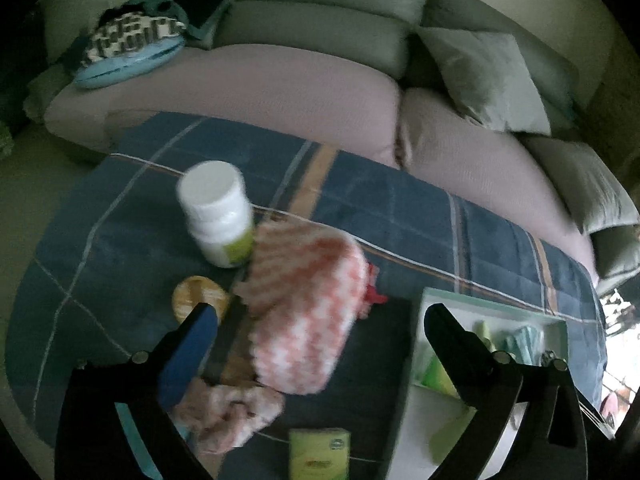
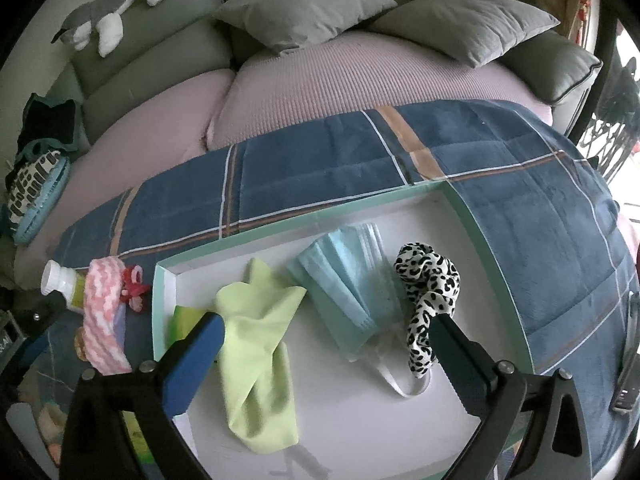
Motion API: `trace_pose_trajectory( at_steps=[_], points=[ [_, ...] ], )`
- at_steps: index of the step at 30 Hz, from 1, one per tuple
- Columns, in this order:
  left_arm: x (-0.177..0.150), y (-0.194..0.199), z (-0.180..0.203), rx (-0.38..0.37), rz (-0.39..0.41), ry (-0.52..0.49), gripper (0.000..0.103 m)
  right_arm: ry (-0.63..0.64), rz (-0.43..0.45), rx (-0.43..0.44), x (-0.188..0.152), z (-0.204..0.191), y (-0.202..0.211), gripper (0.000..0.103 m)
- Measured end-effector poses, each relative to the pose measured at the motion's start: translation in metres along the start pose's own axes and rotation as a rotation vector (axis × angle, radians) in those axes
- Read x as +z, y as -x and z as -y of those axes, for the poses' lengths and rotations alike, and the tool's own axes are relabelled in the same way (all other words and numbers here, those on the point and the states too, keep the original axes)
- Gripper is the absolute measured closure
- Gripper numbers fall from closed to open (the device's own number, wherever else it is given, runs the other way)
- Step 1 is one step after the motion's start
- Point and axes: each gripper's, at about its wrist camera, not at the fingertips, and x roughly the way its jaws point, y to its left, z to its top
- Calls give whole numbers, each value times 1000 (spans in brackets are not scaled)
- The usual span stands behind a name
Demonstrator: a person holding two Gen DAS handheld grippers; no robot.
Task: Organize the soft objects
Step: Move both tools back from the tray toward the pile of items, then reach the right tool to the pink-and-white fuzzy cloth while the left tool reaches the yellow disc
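here both claws gape, right claw over the tray.

— Where does the left wrist view sit?
— Close above the blanket, angled down toward the sofa.
— The right?
— Equally close, over the tray. Both share tray, blanket, sofa.

Dark blue plaid blanket covers the support surface. Directly on it — shallow white box with mint-green rim, white plastic bottle upright, pink-and-white crocheted pouch, round wooden disc, pink checked scrunchie, small green carton.
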Motion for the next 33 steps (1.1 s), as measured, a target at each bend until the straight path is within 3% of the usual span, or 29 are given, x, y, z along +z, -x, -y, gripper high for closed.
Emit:
trace_pose_trajectory(
  at_steps=[11,16,20,27,33],
  points=[
    [10,23,-57,97,45,98,0,85,22,55,-5,-37,4,0],
    [12,38,-72,201,71,111,0,92,51,152,-8,-58,12,0],
    [13,49,-81,277,82,111,0,152,69,162,-15,-80,17,0],
    [10,41,-98,305,-2,94,0,237,20,214,-31,-114,9,0],
    [7,16,-103,233,-91,119,0,291,-18,266,-42,-143,-1,0]
  ],
)
